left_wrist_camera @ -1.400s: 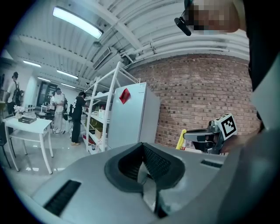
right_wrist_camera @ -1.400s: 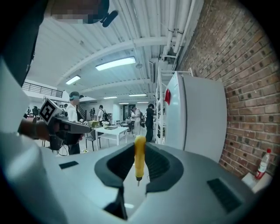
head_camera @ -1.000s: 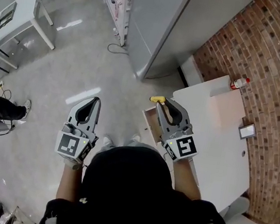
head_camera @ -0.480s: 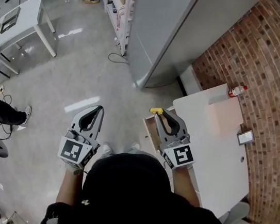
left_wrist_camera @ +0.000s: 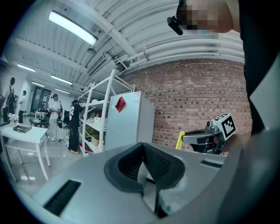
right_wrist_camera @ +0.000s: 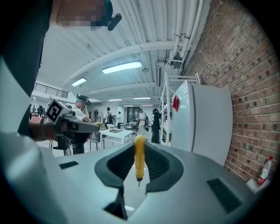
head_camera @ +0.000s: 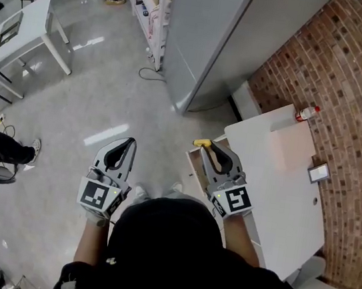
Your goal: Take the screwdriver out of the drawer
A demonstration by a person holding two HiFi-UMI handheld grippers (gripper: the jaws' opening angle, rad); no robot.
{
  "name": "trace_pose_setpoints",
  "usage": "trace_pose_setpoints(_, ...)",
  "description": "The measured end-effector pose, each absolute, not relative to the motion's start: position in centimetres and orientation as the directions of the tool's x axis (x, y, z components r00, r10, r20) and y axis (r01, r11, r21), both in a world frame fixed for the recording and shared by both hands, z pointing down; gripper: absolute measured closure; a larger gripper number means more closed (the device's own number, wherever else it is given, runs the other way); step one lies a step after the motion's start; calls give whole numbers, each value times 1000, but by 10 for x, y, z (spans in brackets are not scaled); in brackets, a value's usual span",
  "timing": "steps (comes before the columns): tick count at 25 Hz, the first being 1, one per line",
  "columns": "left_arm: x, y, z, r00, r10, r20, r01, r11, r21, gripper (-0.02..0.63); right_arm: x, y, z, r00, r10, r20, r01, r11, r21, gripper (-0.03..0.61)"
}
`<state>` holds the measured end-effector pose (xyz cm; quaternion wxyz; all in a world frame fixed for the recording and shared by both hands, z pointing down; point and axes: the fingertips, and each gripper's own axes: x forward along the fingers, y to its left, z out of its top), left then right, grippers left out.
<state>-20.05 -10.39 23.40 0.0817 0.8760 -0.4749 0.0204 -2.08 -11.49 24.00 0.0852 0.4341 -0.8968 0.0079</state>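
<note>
1. Screwdriver [head_camera: 201, 143] is not with the left tool [head_camera: 127, 144]. That tool's jaws are together with nothing between them, and it hangs over the bare floor, well to the left of the drawer.
2. The drawer [head_camera: 192, 164] stands pulled out from the near-left edge of the white tabletop [head_camera: 282, 189]. Its inside is largely hidden behind the right tool, so I cannot tell what else lies in it.
3. The right tool [head_camera: 209, 145] is clamped on the screwdriver's yellow handle. In the right gripper view the handle stands upright between the pads, with the short metal tip pointing down. In the head view the handle sticks out to the left of the jaw tips, at the far end of the drawer.
4. Judgement on the step: the grasp is made and the screwdriver appears lifted above the drawer, so the removal looks close to done. No view shows how much clearance there is over the drawer rim.
5. Judgement on the next move: hold the clamp firm and carry the screwdriver clear of the drawer. The bare tabletop to the right offers a place to set it down.
6. A small bottle [head_camera: 308, 112] stands at the far right corner, against the brick wall and well away from the work.
</note>
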Motion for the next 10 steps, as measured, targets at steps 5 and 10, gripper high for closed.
trace_pose_setpoints(5, -203, -108, 238, 544, -830, 124, -838, -530, 130, 611, -17, -116, 244, -597, -785, 165, -790, 611, 49, 499)
trace_pose_setpoints(10, -197, -109, 243, 548, -827, 127, -836, -533, 133, 611, -10, -119, 248, -589, -791, 165, -796, 603, 50, 500)
